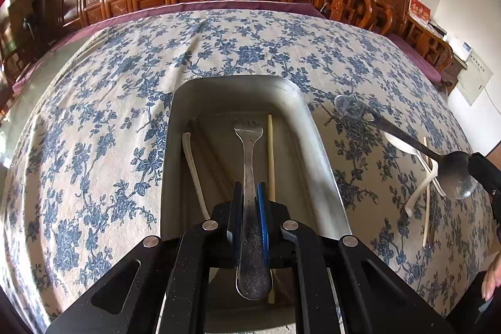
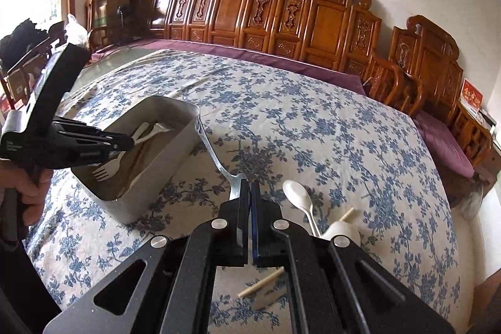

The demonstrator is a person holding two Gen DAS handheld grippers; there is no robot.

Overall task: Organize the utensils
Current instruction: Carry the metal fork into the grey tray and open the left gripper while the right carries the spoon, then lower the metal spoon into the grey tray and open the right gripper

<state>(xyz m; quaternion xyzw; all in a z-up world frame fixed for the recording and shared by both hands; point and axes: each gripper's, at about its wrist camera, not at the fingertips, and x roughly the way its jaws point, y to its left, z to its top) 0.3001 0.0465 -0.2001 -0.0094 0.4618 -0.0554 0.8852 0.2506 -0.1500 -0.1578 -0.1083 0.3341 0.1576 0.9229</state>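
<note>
Right gripper (image 2: pixel 249 188) fingers clamped on metal spoon (image 2: pixel 216 157); spoon handle reaches toward grey tray (image 2: pixel 175 143). Left gripper (image 2: pixel 125 143) over tray. White spoon (image 2: pixel 297 193) right of tray.

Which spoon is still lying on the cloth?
The white spoon, lying beside the chopstick. The metal spoon is off the cloth, clamped in the right hand-held gripper.

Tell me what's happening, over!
Left gripper shut on metal fork, over grey metal tray. Right gripper shut on metal spoon, beside tray. White plastic spoon waits on floral cloth. Nothing blocking.
</note>
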